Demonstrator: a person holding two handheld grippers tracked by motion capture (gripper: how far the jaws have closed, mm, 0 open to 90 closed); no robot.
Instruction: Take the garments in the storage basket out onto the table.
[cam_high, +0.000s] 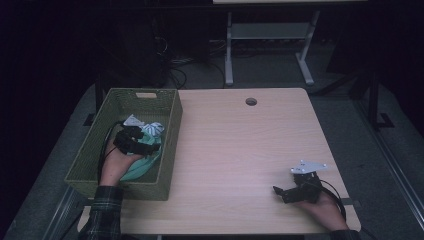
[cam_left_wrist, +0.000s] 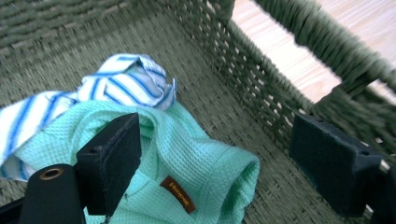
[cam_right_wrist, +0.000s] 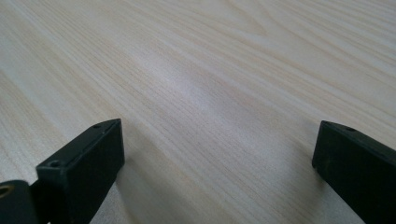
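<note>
A dark room, a pale wood table (cam_high: 240, 150) and a green basket (cam_high: 170, 145).

The left gripper (cam_left_wrist: 215, 158) hangs in the basket with jaws apart over the mint cloth (cam_left_wrist: 196, 158), beside a striped cloth (cam_left_wrist: 121, 84). The right gripper (cam_right_wrist: 217, 163) rests wide apart on bare wood. Grey carpet and 1 desk frame (cam_high: 270, 45) lie behind.

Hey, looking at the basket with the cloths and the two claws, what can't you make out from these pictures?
- Basket floor: in the high view, the left claw and hand cover much of it.
- Mint cloth: the left gripper view's bottom edge cuts it off; its brown label is too blurred to read.
- Striped cloth: partly tucked under the mint cloth.
- Right claw: dark and small in the high view.
</note>
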